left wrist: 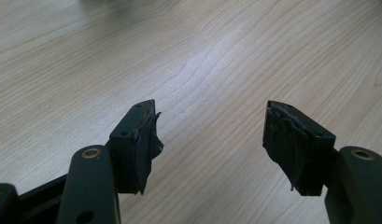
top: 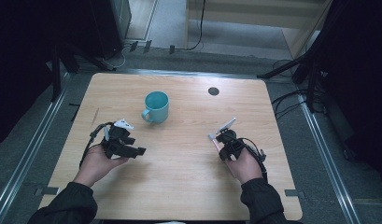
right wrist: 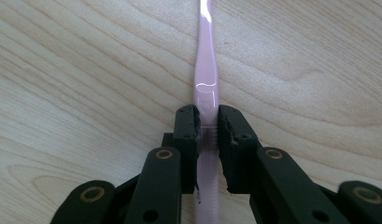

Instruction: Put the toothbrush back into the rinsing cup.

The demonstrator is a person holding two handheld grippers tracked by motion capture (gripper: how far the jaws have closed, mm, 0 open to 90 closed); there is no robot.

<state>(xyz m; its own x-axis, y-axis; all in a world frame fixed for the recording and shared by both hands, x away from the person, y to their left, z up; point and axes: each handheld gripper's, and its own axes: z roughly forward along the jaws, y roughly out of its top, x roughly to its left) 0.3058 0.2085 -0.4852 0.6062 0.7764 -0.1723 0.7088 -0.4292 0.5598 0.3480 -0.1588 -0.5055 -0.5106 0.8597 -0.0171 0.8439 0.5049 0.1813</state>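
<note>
Right gripper [right wrist: 207, 135] clamps a pink toothbrush [right wrist: 206, 88] lying on the table [top: 179, 163] (its far end cut off, bristles indistinct); left gripper [left wrist: 209, 140] fingers stand wide, empty. No legible markings.

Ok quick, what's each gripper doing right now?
Left gripper: open, nothing between its jaws.
Right gripper: shut on the pink toothbrush.
</note>
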